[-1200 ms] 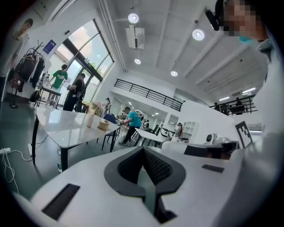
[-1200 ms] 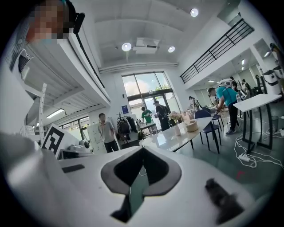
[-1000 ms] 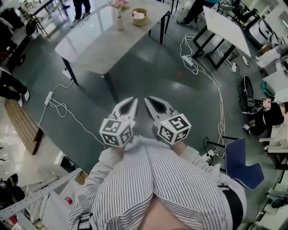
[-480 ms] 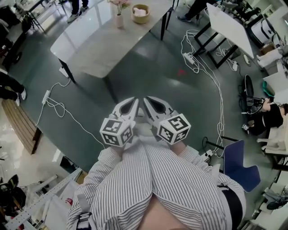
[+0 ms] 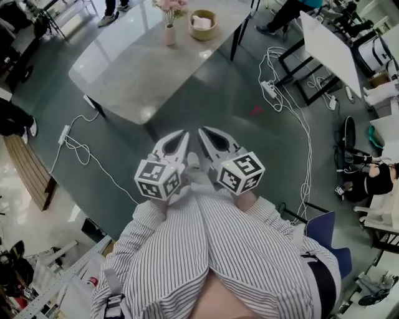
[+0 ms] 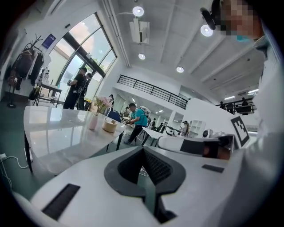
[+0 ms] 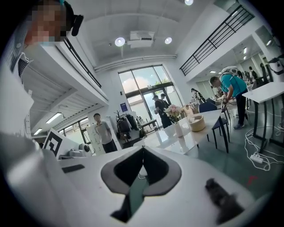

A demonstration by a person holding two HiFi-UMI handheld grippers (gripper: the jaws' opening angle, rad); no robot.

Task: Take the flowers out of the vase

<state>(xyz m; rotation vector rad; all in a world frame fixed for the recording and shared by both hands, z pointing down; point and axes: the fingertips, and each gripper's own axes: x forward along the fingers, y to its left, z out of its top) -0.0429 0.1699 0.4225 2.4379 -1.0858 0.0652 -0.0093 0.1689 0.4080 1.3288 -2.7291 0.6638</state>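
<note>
In the centre of the head view, the left hand-held gripper (image 5: pixel 182 134) and the right hand-held gripper (image 5: pixel 202 131) have their jaws pressed together, holding nothing. The pink flowers (image 5: pixel 173 7) stand in a pale pink ceramic vase (image 5: pixel 169 34) on the glossy grey worktop (image 5: pixel 124 68), upper centre, well apart from both.

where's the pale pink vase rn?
Head view, top centre: pale pink vase on the grey table, far end, just left of the round wooden bowl.

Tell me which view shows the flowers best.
The right gripper view: the flowers show side-on above the vase. The head view shows them from above at its top edge; the left gripper view, small and far.
</note>
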